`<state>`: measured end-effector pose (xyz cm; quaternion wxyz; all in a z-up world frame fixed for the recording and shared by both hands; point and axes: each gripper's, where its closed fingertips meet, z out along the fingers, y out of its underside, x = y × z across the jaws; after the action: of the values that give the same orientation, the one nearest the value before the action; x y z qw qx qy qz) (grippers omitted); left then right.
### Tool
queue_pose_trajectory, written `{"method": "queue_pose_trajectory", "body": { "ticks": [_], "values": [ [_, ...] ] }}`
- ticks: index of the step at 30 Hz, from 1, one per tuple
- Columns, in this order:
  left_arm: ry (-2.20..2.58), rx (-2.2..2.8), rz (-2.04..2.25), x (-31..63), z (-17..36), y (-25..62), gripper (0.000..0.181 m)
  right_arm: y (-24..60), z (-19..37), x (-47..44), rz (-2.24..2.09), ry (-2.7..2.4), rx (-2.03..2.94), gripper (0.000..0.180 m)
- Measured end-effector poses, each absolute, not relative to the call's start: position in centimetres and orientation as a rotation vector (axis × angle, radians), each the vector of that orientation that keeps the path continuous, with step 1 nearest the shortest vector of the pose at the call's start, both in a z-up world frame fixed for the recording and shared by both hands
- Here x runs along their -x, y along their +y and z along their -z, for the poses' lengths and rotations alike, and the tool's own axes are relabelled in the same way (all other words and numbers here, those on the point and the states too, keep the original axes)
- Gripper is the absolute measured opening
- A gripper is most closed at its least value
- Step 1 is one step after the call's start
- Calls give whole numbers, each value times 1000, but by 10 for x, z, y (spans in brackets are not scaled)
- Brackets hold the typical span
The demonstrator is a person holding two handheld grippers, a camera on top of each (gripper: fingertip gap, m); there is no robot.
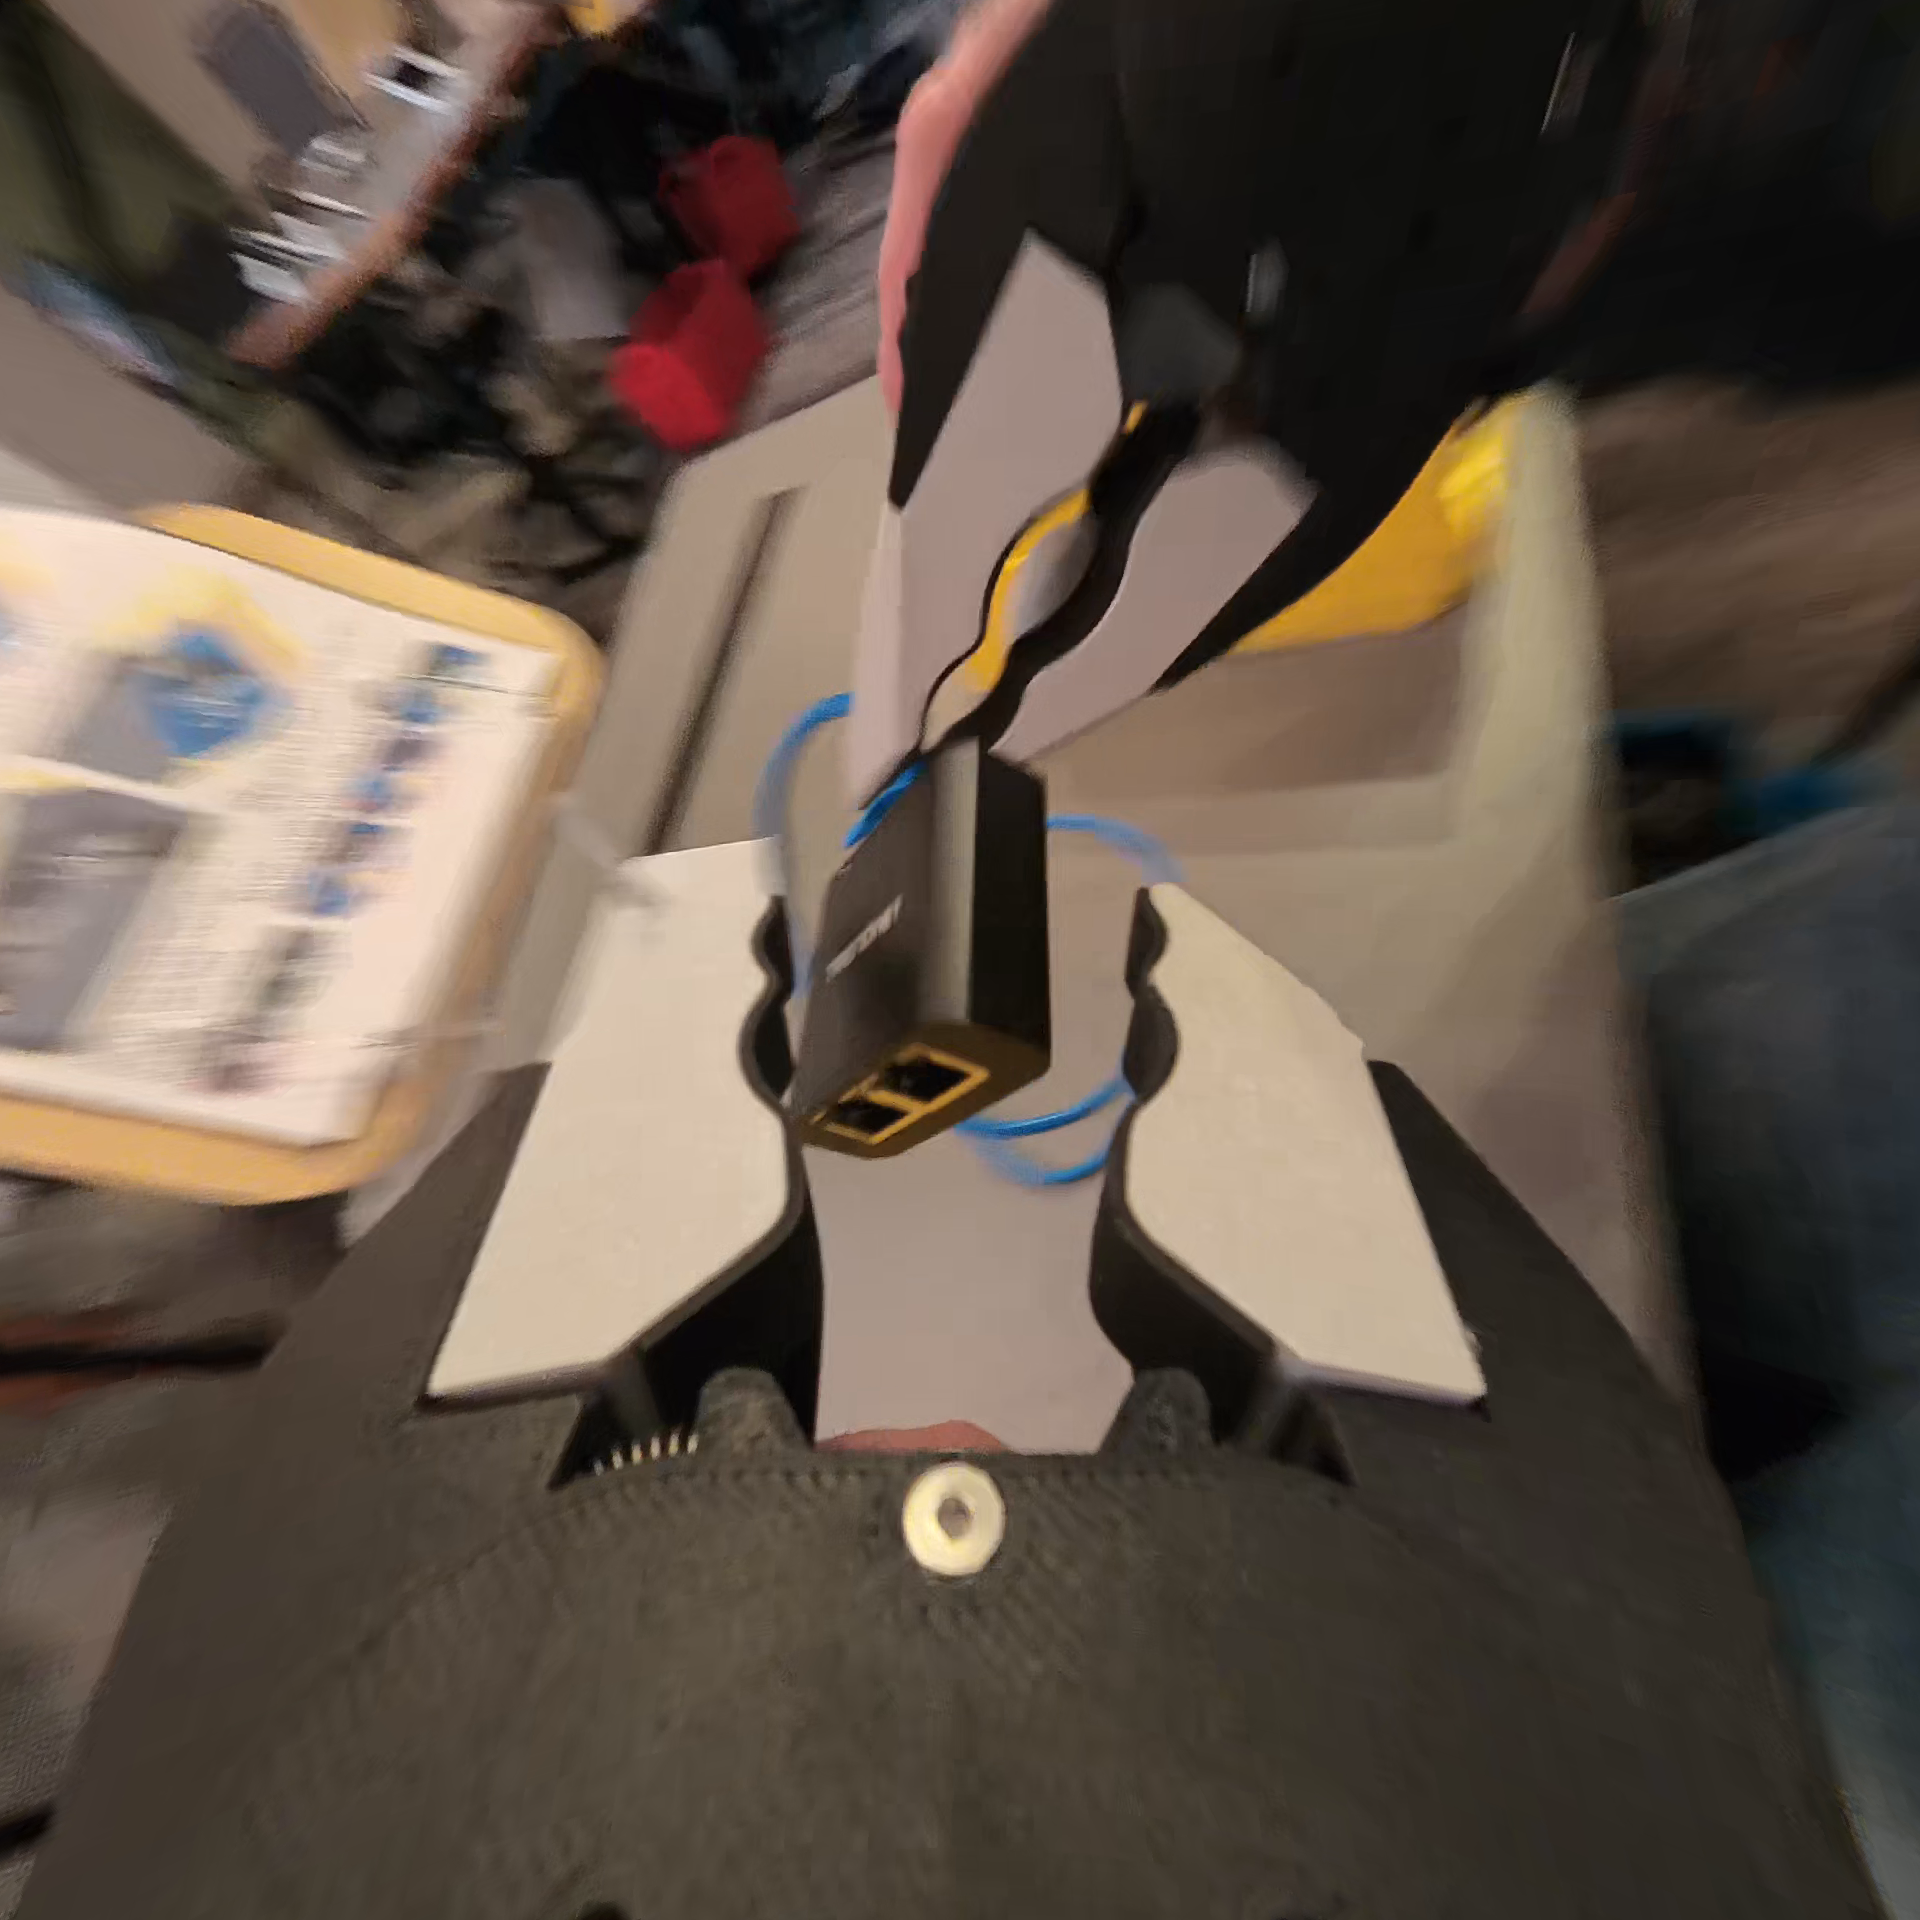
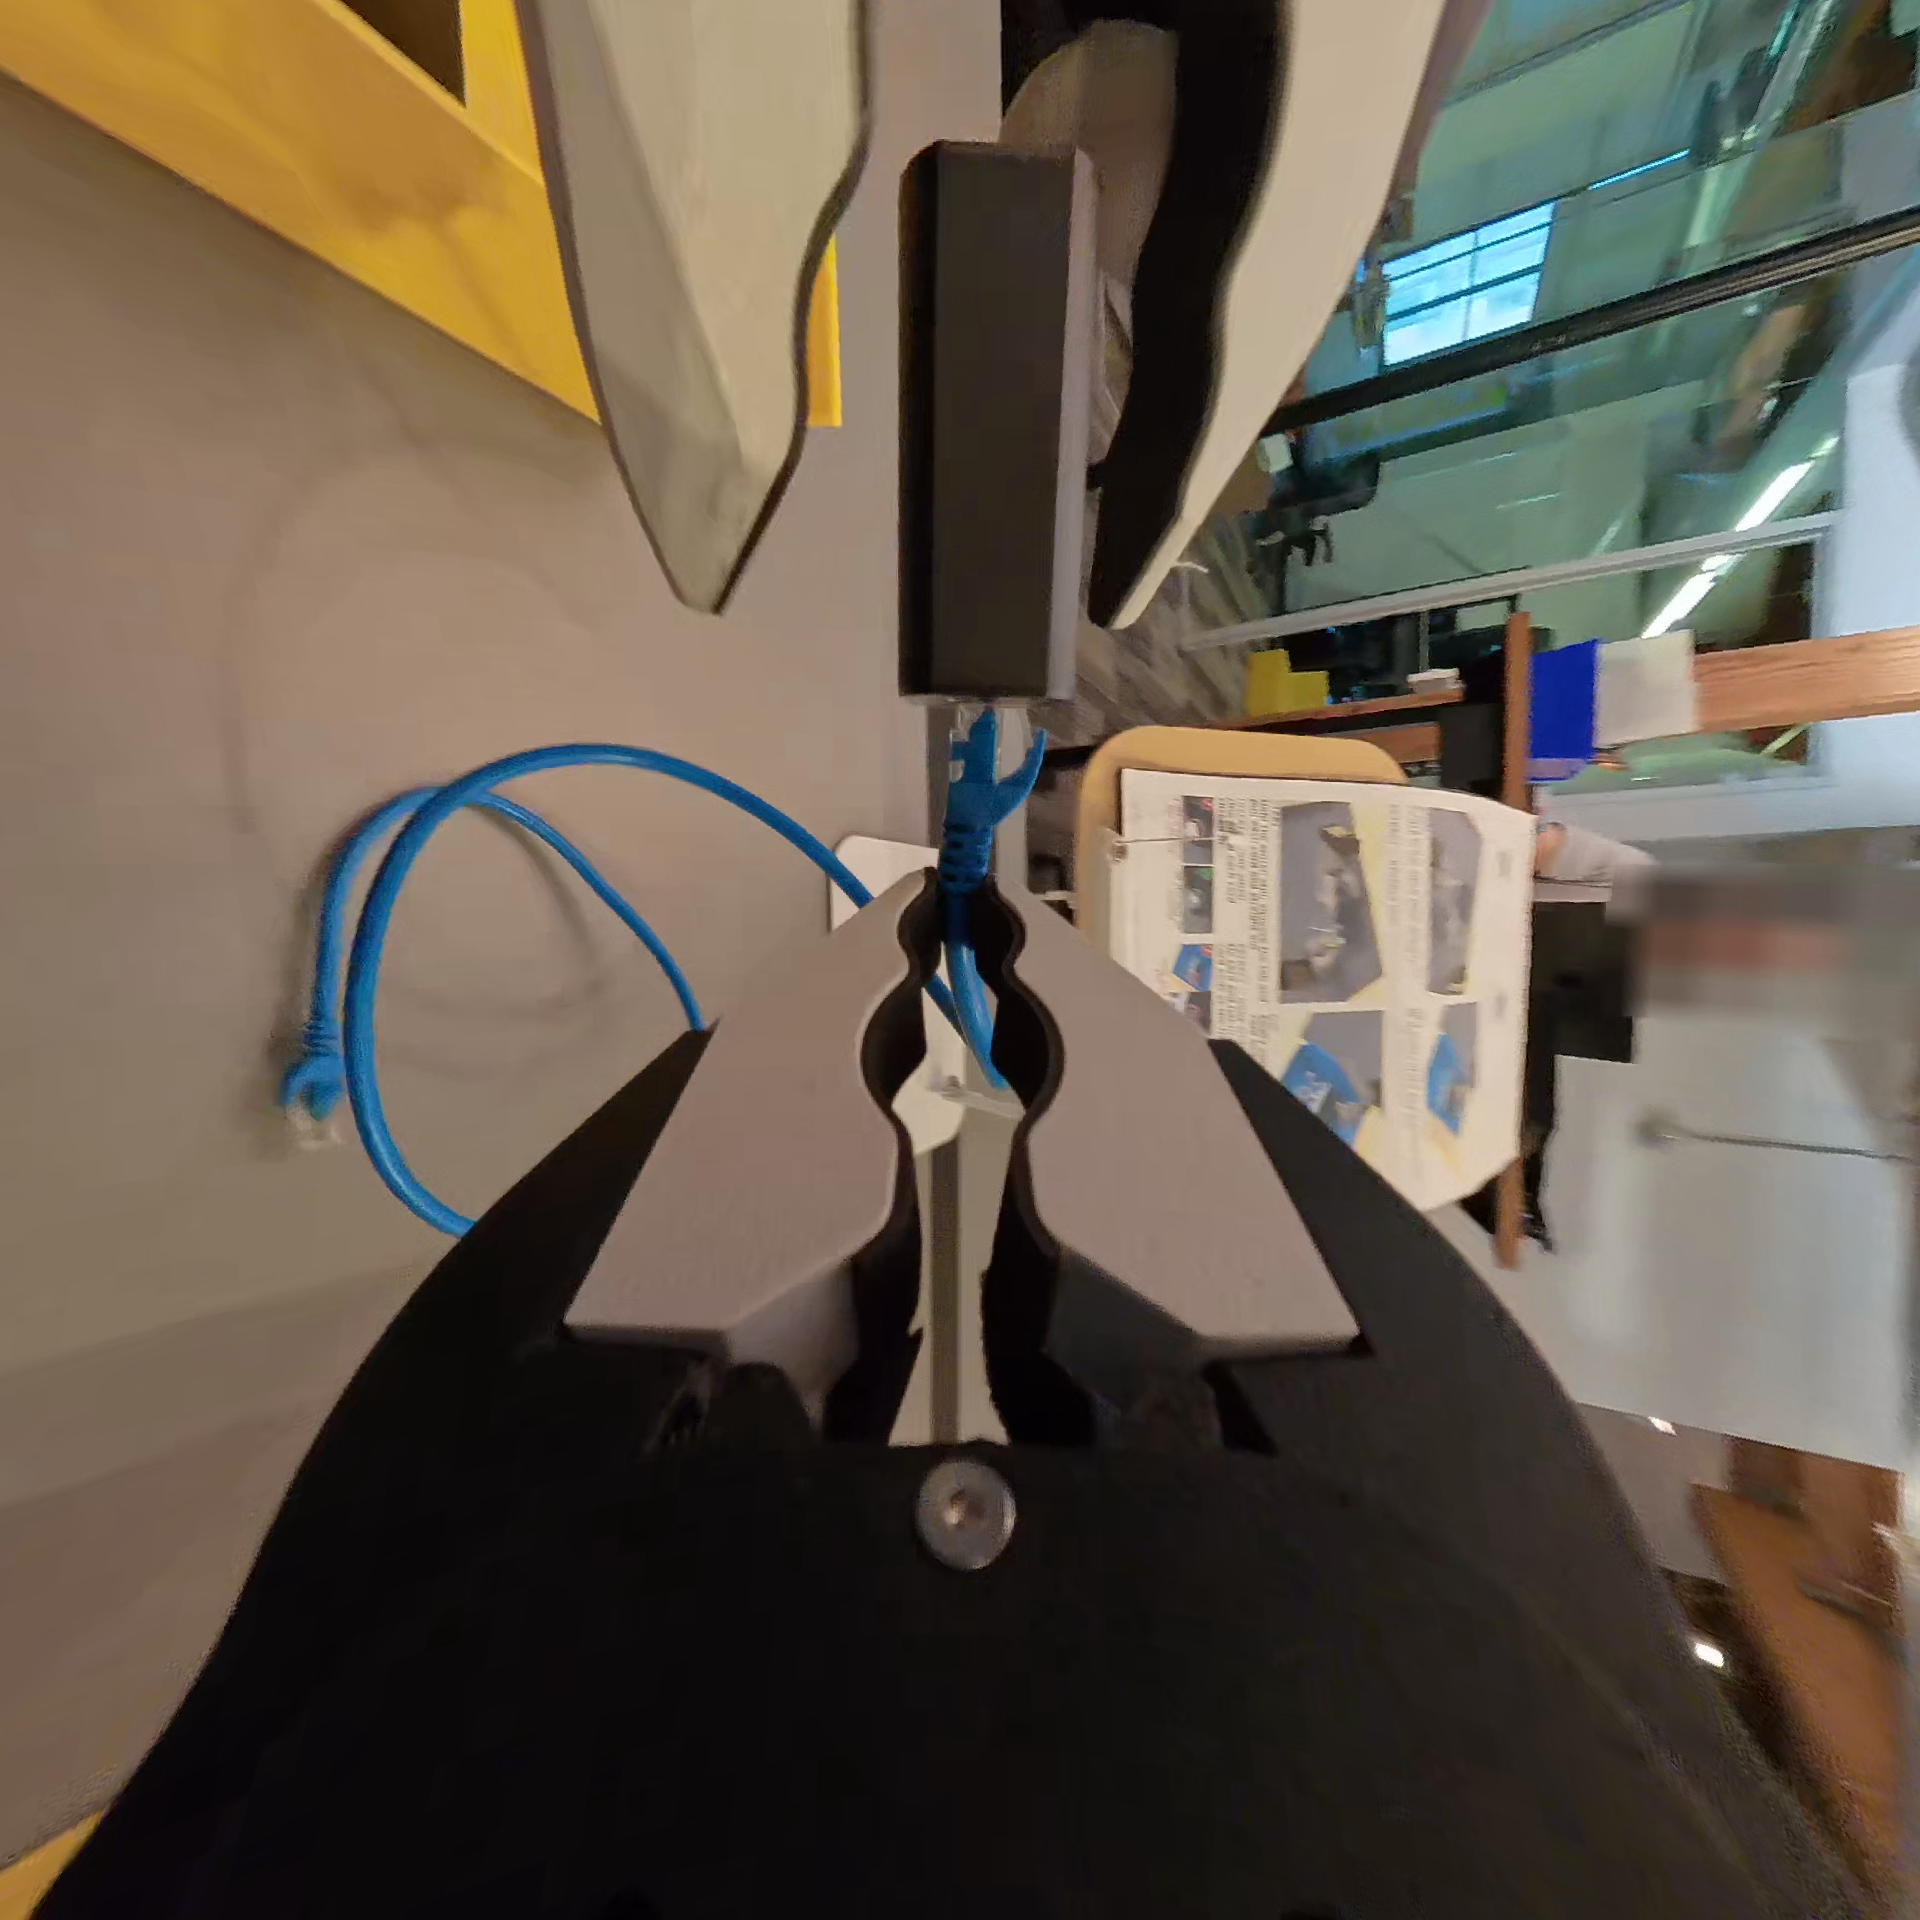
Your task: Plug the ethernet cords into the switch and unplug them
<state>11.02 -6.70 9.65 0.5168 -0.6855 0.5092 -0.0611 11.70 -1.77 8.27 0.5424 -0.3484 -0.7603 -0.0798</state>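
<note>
The right gripper point(image 2: 961, 904) pinches the blue cord point(image 2: 961, 883) just behind its plug, which sits at or in the near end of the black switch point(image 2: 982, 416); whether it is seated cannot be told. The step, by the look of it, is pushing in or pulling out: best done straight along the switch's long axis, without twisting. Either side of the switch the left gripper point(image 1: 951, 935) stands open, its fingers point(image 1: 644, 1091) clear of the body, so nothing yet braces it; closing there first would steady it. Beyond the switch lies a yellow tray point(image 2: 343, 177); the cord's free end point(image 2: 310, 1081) rests on the grey table point(image 2: 187, 623).
</note>
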Motion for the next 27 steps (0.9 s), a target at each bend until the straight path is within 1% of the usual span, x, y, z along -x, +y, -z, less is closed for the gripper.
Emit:
{"method": "queue_pose_trajectory", "body": {
  "ticks": [1, 4, 6, 8, 9, 10, 11, 12, 19, 22, 24, 26, 27],
  "values": [
    [1196, 1683, 242, -112, -98, -70, 71, -18, -83, -118, 229, -1799, 807, 4],
    [1118, 1800, 400, -107, -99, -71, 100, -19, -82, -120, 320, -1784, 756, 4],
    [1065, 1858, 504, -108, -96, -69, 107, -20, -80, -120, 353, -1778, 732, 4],
    [1036, 1944, 591, -109, -83, -67, 110, -23, -79, -119, 360, -1771, 716, 4],
    [1038, 1977, 619, -110, -75, -67, 109, -24, -80, -118, 360, -1761, 713, 4],
    [1039, 1988, 657, -111, -69, -69, 103, -25, -80, -117, 360, -1749, 710, 4],
    [1032, 1977, 714, -115, -68, -71, 93, -27, -81, -117, 357, -1740, 704, 4],
    [1020, 1959, 793, -119, -69, -75, 76, -28, -81, -117, 360, -1730, 703, 4],
    [952, 1851, 890, -121, -76, -76, 74, -31, -85, -118, 273, -1669, 701, 6],
    [983, 1783, 980, -122, -82, -83, 74, -38, -95, -123, 85, -1628, 720, 22],
    [1040, 1703, 1053, -125, -87, -93, 74, -35, -92, -127, 29, -1637, 746, 33],
    [1070, 1604, 1129, -127, -95, -101, 74, -46, -90, -126, -114, -1654, 743, 30],
    [1086, 1590, 1138, -128, -95, -102, 74, -58, -89, -125, -187, -1675, 712, 17]
  ]
}}
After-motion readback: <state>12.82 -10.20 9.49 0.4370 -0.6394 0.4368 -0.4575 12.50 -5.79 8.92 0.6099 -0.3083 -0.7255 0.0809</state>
